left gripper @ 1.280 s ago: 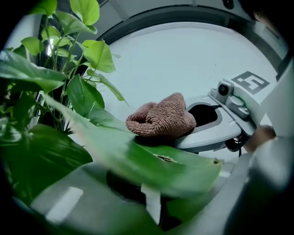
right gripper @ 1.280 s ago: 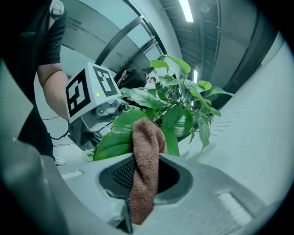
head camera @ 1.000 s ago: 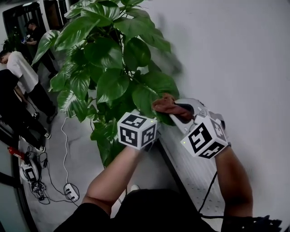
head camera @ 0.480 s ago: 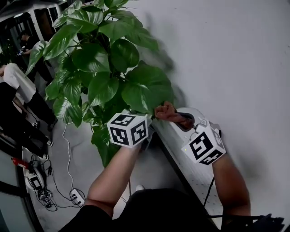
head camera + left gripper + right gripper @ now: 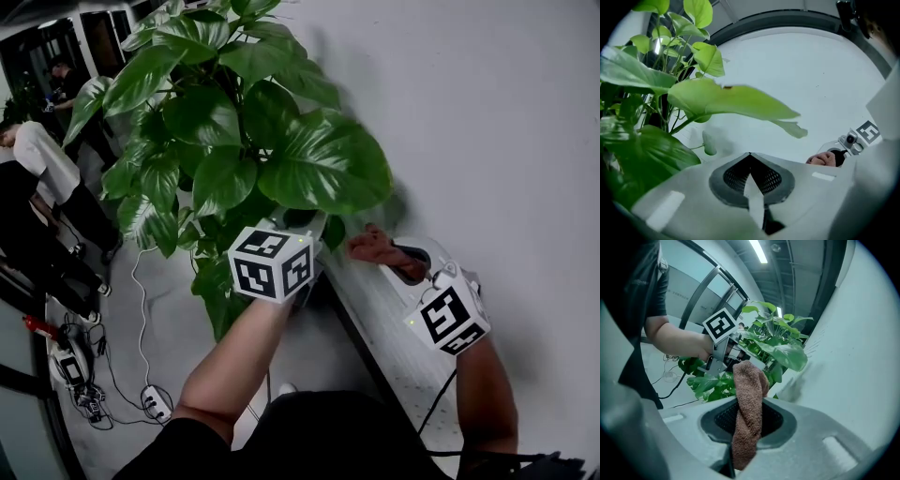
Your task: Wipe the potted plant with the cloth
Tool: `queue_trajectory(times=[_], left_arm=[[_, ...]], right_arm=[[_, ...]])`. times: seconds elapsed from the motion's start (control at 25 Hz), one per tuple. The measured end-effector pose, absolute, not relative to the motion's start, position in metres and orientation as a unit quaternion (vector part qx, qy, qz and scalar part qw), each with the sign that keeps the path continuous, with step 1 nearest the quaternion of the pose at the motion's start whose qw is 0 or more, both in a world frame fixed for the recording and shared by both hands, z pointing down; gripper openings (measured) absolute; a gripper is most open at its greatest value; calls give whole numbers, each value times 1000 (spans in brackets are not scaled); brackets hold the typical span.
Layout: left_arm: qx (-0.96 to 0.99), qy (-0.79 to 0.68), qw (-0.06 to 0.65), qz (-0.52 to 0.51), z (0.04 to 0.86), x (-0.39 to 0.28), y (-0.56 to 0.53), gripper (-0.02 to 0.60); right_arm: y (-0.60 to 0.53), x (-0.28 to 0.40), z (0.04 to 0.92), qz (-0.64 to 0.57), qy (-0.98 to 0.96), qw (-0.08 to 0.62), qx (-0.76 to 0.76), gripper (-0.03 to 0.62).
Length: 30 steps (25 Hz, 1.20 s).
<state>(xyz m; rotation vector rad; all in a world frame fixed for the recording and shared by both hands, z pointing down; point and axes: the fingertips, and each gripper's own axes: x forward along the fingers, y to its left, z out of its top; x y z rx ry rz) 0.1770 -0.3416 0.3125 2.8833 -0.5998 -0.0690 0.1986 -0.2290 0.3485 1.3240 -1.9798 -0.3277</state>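
Though beside plant (image 5: 234, 141), cloth (image 5: 749, 380) in gripper (image 5: 747, 408)

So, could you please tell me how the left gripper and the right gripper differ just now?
The left gripper is shut on nothing, while the right gripper is shut on a brown terry cloth. The left gripper sits beneath the plant's large green leaf; the right gripper is off to the side, by the white wall. Both carry a marker cube.
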Motion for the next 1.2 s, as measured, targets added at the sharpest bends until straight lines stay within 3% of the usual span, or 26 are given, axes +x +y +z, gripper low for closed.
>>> queue_trajectory(times=[0.36,0.68,0.92,1.2], left_arm=[[973,-208,94,-32,307,179,-355,17],[971,-214,99,-35,310,179,-375,17],[972,-210,102,-33,313,186,-387,17],[971,-220,89,-38,312,196,-399,17]], right_arm=[[-213,182,234,-248,-734,366,516,64],[-307,160,175,-327,-683,448,475,64],[-380,117,184,-372,-673,510,385,64],[-412,131,243,-278,-705,555,343,64]])
